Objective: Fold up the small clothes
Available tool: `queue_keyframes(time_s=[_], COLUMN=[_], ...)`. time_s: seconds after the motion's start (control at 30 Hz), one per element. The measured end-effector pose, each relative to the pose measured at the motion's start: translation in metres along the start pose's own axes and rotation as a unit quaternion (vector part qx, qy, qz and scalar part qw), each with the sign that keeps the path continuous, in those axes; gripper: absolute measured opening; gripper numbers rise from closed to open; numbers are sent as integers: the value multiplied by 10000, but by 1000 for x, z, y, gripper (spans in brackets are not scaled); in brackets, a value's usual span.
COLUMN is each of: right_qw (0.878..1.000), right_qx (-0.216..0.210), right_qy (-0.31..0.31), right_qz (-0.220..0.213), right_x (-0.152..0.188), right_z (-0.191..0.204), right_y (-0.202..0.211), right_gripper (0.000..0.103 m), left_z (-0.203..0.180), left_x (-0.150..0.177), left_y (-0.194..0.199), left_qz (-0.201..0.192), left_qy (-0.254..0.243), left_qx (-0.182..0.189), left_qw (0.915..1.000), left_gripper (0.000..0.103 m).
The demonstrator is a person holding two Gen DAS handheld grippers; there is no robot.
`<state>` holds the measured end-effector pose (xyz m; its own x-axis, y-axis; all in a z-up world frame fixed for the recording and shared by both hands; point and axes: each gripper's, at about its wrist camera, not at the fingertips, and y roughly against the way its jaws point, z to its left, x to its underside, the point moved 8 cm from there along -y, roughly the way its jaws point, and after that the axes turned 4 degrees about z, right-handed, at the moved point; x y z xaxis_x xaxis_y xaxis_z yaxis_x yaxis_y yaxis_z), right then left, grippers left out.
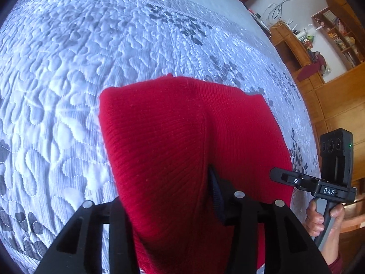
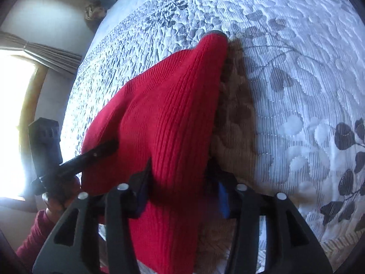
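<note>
2 grippers on 1 red knit garment (image 1: 182, 125), raising its near edge off the quilted bedspread (image 1: 68, 68) with the far end resting on the quilt. By judgement, carrying that edge over for a fold, or laying it down after one.

Through the left wrist camera, going left to right: pale quilt, stitched into puffy leaf shapes and printed with grey sprigs. Then the garment, fine-ribbed and soft, peaked like a tent with 1 crease down its middle, running up between the fingers of the left gripper (image 1: 173, 196). Fingers apart, cloth filling the gap; cannot tell whether the pads press on it. Further right, the right gripper (image 1: 287, 179) in a hand (image 1: 324, 219), kept alongside, presumably to hold the edge straight. Behind it, wooden shelving (image 1: 330, 45).

Through the right wrist camera, again left to right: bright window (image 2: 13, 114) under a gathered curtain (image 2: 45, 48), then the same red knit, coarser-looking up close, humped and tapering to 1 far corner. Passes between the right gripper's fingers, set apart, with a dark sliver between cloth and blue pad (image 2: 222, 198); seemingly not clamped.
</note>
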<state>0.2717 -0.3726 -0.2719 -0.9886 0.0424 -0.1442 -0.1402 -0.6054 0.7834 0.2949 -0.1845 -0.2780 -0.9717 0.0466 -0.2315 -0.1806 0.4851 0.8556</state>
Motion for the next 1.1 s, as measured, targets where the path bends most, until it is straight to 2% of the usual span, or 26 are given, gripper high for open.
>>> queue_keyframes(time_s=[0.1, 0.23, 0.3, 0.5, 0.6, 0.7, 0.77, 0.83, 0.9, 0.93, 1.0, 1.1], right_qw=[9998, 9989, 9978, 9953, 9928, 9949, 9945, 9952, 9967, 9971, 9980, 9990], right_qx=[148, 406, 599, 884, 1086, 906, 983, 925, 699, 609, 472, 323], right_qy=[-11, 85, 95, -113, -145, -172, -177, -271, -403, -455, -416, -274], right_qz=[-122, -233, -253, -385, -492, -416, -299, -182, -57, -13, 3, -153], right_x=[12, 38, 58, 112, 123, 130, 130, 129, 130, 132, 133, 134], right_z=[0, 9, 13, 15, 19, 29, 29, 25, 20, 18, 18, 24], right_y=[14, 36, 43, 51, 52, 43, 32, 21, 12, 9, 9, 26], right_gripper=[59, 60, 60, 60, 60, 60, 60, 55, 34, 30, 16, 14], left_z=[0, -3, -2, 2, 3, 3, 0, -4, -8, -10, -15, -19], left_x=[6, 21, 35, 81, 94, 101, 103, 105, 108, 110, 110, 110], left_y=[10, 27, 35, 45, 43, 38, 36, 35, 32, 30, 28, 30], left_qz=[-29, -126, -146, -144, -122, -44, -52, -15, 39, 59, 52, 20], left_qy=[-47, -144, -107, 143, 207, 307, 280, 215, 150, 97, 30, -7], left_qx=[-183, -352, -429, -364, -386, -376, -403, -391, -407, -477, -566, -682], left_qw=[9998, 9992, 9989, 9991, 9990, 9988, 9988, 9990, 9990, 9988, 9984, 9977], left_gripper=[50, 54, 60, 60, 62, 62, 62, 62, 61, 61, 49, 44])
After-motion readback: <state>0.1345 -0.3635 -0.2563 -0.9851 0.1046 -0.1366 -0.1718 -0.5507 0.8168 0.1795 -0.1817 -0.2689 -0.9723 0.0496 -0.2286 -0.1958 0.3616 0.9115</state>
